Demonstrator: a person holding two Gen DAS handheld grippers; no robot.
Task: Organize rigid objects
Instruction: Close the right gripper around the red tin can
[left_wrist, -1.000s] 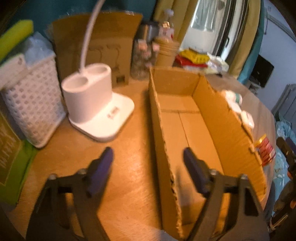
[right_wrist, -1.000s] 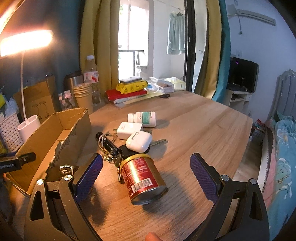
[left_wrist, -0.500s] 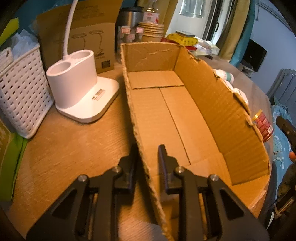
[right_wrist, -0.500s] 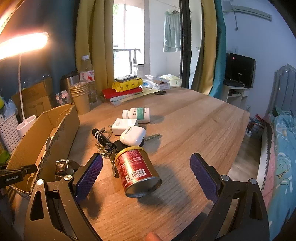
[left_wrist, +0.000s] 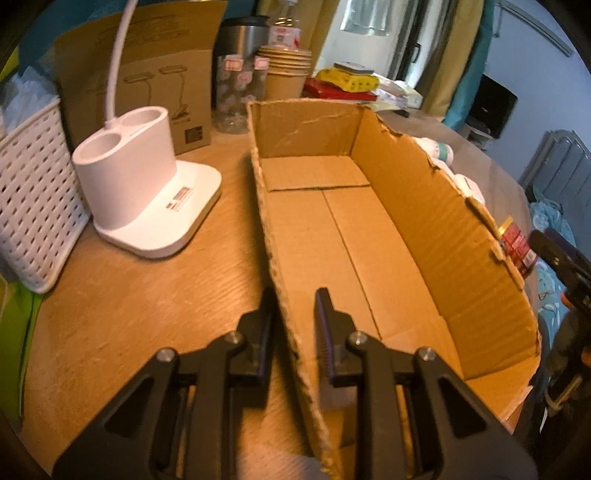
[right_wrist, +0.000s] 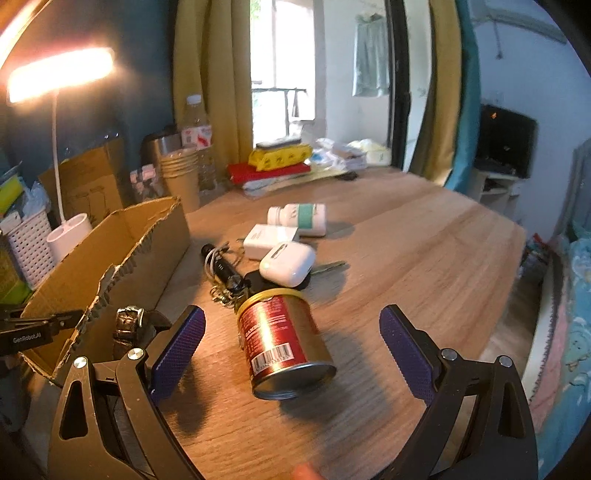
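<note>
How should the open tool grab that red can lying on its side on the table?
Grip the red can across its round body, one finger on each curved side. It lies with its flat metal end toward the right tool, between the open fingers, so coming straight forward and down probably works. The ends look too far apart to pinch.

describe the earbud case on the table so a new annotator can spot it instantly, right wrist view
Start at the open cardboard box on the left of the wooden table; a small cluster of items lies just right of it. The earbud case is the glossy white rounded pebble in the middle, behind the lying red can. Unlike the flat square white charger and the green-banded white bottle behind it, it is smooth and pillow-shaped.
</note>
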